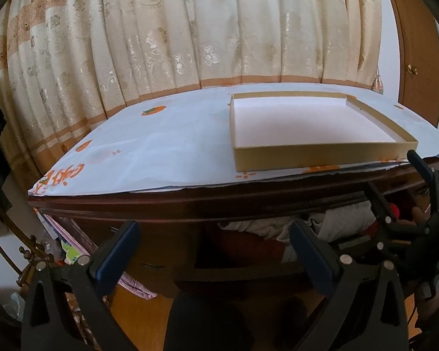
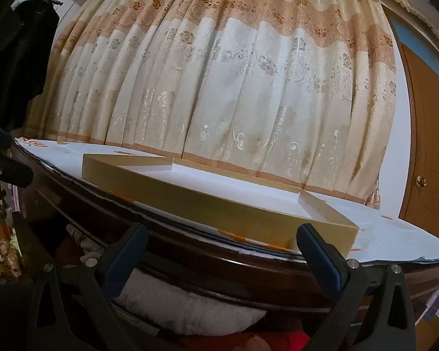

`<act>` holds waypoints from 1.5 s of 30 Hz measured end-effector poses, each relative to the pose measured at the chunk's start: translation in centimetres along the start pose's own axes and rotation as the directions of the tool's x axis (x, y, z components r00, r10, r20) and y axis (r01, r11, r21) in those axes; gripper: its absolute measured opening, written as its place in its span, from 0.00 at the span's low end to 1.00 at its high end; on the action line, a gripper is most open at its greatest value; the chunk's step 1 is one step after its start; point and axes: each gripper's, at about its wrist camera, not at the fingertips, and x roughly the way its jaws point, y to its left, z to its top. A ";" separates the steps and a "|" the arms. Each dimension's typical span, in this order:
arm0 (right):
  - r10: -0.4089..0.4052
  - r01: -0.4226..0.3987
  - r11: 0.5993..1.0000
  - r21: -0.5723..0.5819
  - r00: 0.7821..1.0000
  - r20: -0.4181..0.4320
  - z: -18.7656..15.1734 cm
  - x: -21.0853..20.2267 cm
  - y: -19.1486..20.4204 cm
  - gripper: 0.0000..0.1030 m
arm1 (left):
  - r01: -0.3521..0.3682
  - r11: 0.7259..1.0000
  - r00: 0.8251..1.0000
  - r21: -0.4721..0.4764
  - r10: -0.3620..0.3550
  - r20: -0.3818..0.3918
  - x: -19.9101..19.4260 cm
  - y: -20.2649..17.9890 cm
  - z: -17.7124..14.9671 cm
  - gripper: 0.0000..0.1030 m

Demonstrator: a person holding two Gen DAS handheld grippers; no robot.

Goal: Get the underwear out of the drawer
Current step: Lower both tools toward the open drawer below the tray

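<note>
A dark wooden dresser (image 1: 172, 204) has its top drawer pulled open, with pale grey and white underwear (image 1: 278, 226) and red cloth piled inside. My left gripper (image 1: 216, 251) is open and empty in front of the drawer, low. My right gripper (image 2: 222, 251) is open and empty, just over white folded cloth (image 2: 190, 310) in the drawer; it also shows in the left wrist view (image 1: 395, 187) at the right. A shallow empty cardboard box (image 1: 313, 128) lies on the dresser top, also in the right wrist view (image 2: 219, 201).
A pale blue paper with orange prints (image 1: 149, 152) covers the dresser top. A cream floral curtain (image 2: 219, 87) hangs behind. A wooden door (image 2: 430, 146) stands at the right. Clutter and a brass stand (image 1: 29, 257) sit low at the left.
</note>
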 end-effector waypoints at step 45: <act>0.039 -0.036 0.999 0.019 0.969 -0.246 -0.3 -4.8 -1.0 1.00 | 0.072 0.997 0.994 0.017 -0.071 -0.081 -3.0 -1.6 -1.3 1.00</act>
